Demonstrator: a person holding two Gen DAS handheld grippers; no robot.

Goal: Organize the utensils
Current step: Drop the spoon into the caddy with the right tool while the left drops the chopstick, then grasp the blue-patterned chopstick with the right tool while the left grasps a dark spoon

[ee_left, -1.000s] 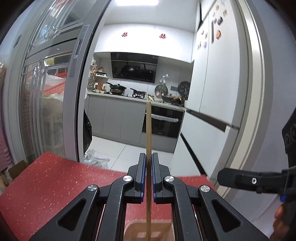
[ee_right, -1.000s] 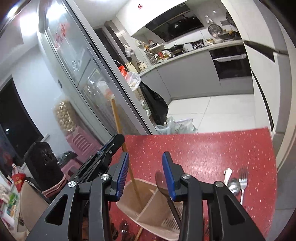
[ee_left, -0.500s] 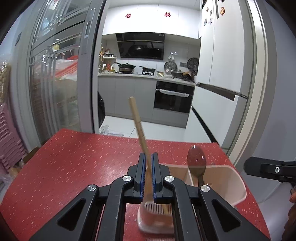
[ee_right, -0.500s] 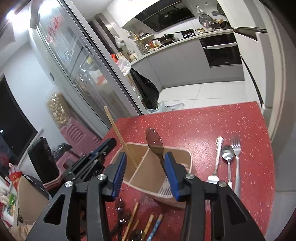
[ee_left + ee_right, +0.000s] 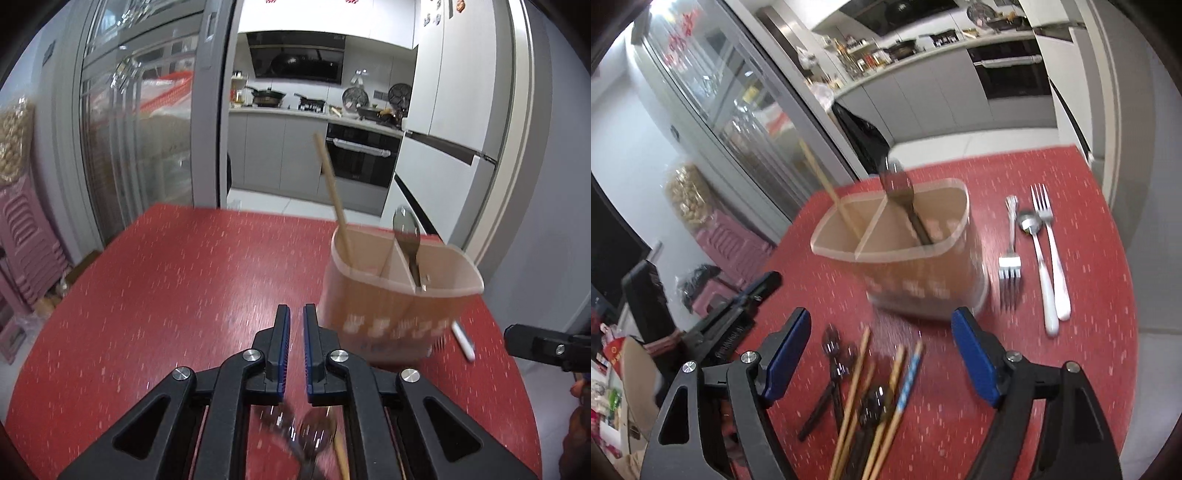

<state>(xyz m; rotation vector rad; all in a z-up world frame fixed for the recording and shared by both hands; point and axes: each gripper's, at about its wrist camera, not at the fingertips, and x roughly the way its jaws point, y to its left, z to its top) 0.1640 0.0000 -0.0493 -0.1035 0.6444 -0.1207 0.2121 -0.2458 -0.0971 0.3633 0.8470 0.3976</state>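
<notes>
Left wrist view: the left gripper (image 5: 294,325) is opening, with nothing between its fingers. The utensil holder (image 5: 391,295) stands near the red table's (image 5: 166,280) far right corner, holding one chopstick (image 5: 332,195) and a spoon (image 5: 406,229).

Right wrist view: the right gripper (image 5: 881,341) is opening wide and empty above loose chopsticks (image 5: 857,391). Forks (image 5: 1049,251) lie by the right edge.

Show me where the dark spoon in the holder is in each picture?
Left wrist view: the dark spoon stands right of centre, bowl up, in the right-hand part of the utensil holder.
Right wrist view: the same spoon is above the middle, leaning in the holder's right-hand part.
Shared landmark: the wooden chopstick standing in the holder's left-hand part, left of the spoon in both views.
</notes>
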